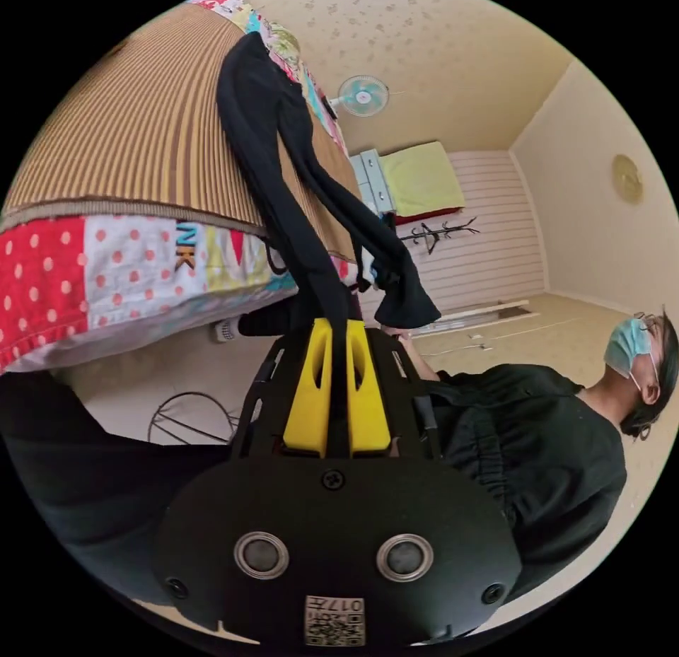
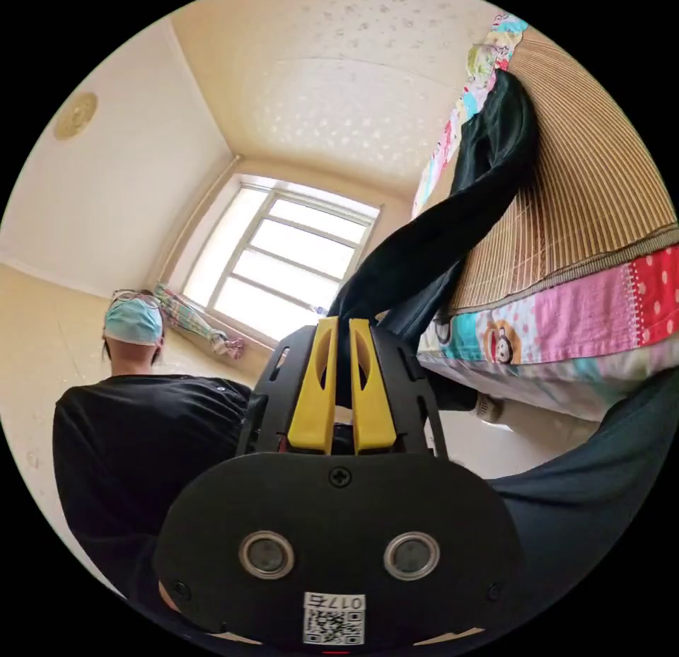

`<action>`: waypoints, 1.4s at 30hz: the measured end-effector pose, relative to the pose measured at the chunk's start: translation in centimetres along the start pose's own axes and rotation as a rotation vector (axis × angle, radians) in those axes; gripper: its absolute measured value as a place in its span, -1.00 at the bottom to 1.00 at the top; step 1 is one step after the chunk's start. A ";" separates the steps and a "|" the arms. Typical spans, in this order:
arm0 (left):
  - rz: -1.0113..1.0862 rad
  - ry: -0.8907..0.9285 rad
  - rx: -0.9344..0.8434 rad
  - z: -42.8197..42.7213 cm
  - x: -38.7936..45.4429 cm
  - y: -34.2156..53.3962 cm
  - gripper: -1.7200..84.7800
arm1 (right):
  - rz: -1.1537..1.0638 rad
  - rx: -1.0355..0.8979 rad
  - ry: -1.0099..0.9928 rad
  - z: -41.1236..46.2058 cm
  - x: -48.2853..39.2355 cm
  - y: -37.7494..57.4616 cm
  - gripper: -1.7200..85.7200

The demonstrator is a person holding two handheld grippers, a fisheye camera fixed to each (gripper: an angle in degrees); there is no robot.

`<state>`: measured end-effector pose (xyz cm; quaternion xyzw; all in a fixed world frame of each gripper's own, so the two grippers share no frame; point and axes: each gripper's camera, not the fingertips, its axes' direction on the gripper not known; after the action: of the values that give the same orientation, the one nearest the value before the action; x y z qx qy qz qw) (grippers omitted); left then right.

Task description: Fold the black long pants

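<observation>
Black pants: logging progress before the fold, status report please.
Left gripper shut on black pants. Right gripper shut on them too. Pants stretched up off the striped mat. Nothing in the way.

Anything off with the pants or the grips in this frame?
Nothing damaged. The black long pants aren't flat: they stretch off the striped woven mat, bunched between the yellow jaws of the left gripper and right gripper, one end dangling loose.

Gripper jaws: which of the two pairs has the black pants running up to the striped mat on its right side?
The right gripper: its black pants rise toward the striped mat on the right; the left gripper has it on the left.
</observation>
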<state>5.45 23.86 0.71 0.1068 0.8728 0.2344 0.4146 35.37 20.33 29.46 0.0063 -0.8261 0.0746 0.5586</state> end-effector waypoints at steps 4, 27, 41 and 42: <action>-0.121 -0.065 -0.013 1.9 -3.2 2.7 -0.85 | 0.160 0.095 0.320 -5.5 0.3 2.8 -0.92; 0.086 -0.049 0.253 -1.4 3.3 12.8 -0.86 | 0.192 0.316 0.457 -6.7 -2.7 13.2 -0.93; 0.195 -0.106 0.299 -1.5 11.6 11.7 -0.86 | 0.157 0.364 0.618 -3.8 -2.8 15.1 -0.75; 0.210 -0.114 0.305 -1.7 12.8 11.4 -0.86 | 0.161 0.362 0.621 -3.7 -2.7 15.3 -0.74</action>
<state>-4.07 38.10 -1.35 0.2722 0.8572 0.1348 0.4158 38.36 35.74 26.55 0.0170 -0.5885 0.2615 0.7649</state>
